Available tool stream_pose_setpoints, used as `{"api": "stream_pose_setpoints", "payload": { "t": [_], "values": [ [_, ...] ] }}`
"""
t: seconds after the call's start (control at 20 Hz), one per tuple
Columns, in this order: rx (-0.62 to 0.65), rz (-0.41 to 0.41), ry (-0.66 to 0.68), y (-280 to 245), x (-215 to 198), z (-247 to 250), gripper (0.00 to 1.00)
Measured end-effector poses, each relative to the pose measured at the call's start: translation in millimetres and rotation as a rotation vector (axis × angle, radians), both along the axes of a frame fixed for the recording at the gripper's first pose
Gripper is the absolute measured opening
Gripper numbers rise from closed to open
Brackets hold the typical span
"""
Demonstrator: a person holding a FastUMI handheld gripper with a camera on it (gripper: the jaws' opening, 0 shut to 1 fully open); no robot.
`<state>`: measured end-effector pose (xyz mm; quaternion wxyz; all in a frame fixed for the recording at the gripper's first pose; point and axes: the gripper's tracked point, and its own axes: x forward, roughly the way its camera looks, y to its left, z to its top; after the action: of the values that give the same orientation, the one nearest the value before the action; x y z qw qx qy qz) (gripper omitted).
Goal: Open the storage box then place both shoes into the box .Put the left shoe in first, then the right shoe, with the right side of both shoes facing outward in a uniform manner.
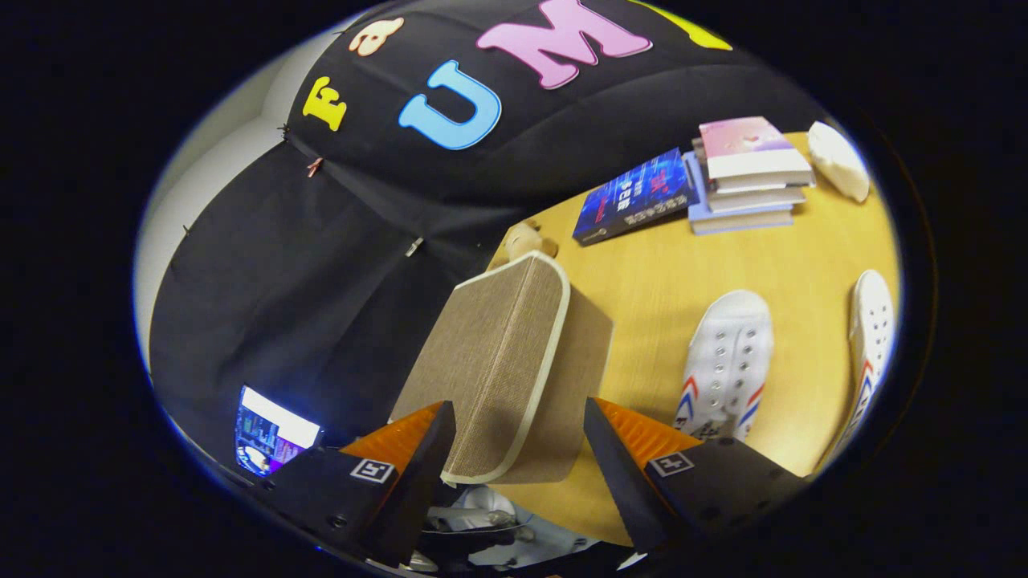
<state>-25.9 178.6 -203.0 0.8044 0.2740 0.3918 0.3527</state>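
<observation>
The storage box (pixel 502 353) is beige woven fabric with a pale trim, and it stands on the wooden table (pixel 666 265), seen tilted. Its near end lies between my fingers. My gripper (pixel 518 437) is open, one fingertip on each side of that near end, and I cannot tell whether either one touches it. Two white shoes with red and blue stripes lie on the table to the right of the box. One shoe (pixel 727 361) is just beyond my right finger, and the other shoe (pixel 871 345) is farther right.
Beyond the shoes lie a dark blue book (pixel 634 197), a stack of books (pixel 751 177) and a white rounded object (pixel 839 160). A small tan object (pixel 526 237) sits behind the box. A lit screen (pixel 273 433) glows to the left of my fingers.
</observation>
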Motion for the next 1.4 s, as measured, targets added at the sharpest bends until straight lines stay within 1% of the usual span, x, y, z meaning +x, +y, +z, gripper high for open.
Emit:
{"api": "stream_pose_setpoints", "payload": {
  "t": [0.15, 0.25, 0.5, 0.65, 0.85, 1.0, 1.2, 1.3, 1.35, 1.4],
  "values": [
    [0.103, 0.053, 0.121, 18, -1, -19, 0.98],
    [0.153, 0.081, 0.177, 27, -2, -27, 0.97],
    [0.268, 0.134, 0.253, 46, -1, -33, 0.97],
    [0.294, 0.184, 0.311, 57, -11, -39, 0.97],
    [0.385, 0.218, 0.362, 56, -17, -17, 0.96],
    [0.432, 0.211, 0.383, 46, -16, 3, 0.96],
    [0.506, 0.181, 0.405, 32, -12, 36, 0.95],
    [0.502, 0.147, 0.407, 29, -8, 40, 0.77],
    [0.509, 0.151, 0.425, 31, -8, 43, 0.68],
    [0.508, 0.152, 0.441, 35, -11, 45, 0.68]
  ]
}}
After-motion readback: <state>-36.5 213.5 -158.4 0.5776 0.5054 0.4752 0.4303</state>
